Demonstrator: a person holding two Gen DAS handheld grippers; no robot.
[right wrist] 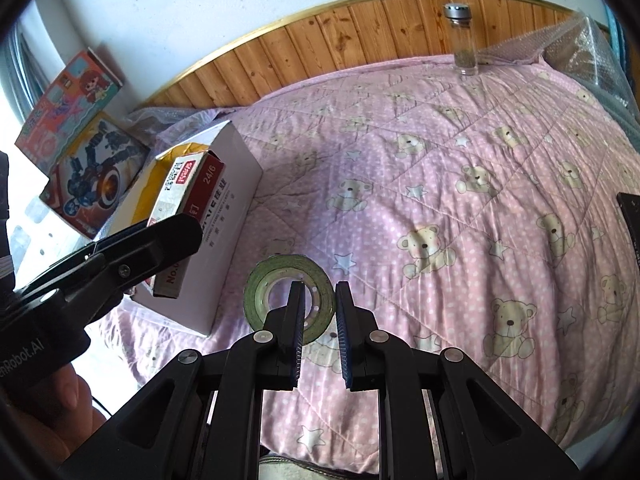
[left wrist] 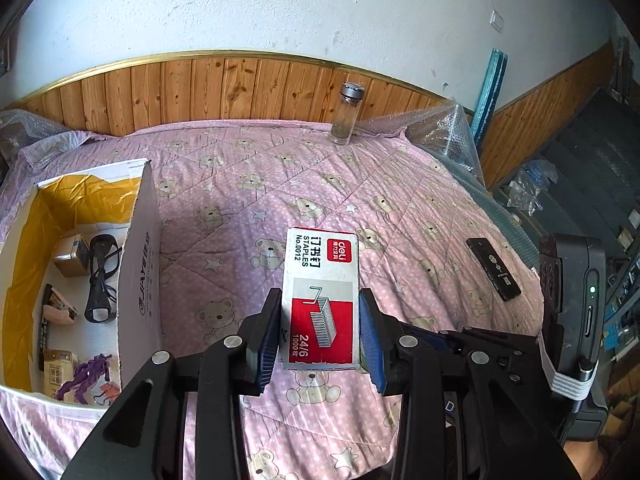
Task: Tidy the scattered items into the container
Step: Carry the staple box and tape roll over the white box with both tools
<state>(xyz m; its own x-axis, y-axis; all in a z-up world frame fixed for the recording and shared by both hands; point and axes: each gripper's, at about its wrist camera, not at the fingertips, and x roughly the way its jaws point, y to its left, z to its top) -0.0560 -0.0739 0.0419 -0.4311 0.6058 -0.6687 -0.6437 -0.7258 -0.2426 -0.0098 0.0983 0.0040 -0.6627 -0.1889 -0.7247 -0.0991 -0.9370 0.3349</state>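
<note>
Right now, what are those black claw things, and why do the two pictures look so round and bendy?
They are grabbers that a person holds, one in each hand. Each carries a tiny wide-eyed camera, which bends the picture.

The left one's picture shows the left gripper squeezing a red and white cardboard box of staples. Beside it stands the white cardboard container with a yellow lining, already holding black glasses.

The right one's picture shows the right gripper, its fingers slightly apart and holding nothing, over a green roll of tape on the pink bear-print quilt. A clear glass bottle with a silver cap stands far back, and a flat black stick lies near the edge.
</note>
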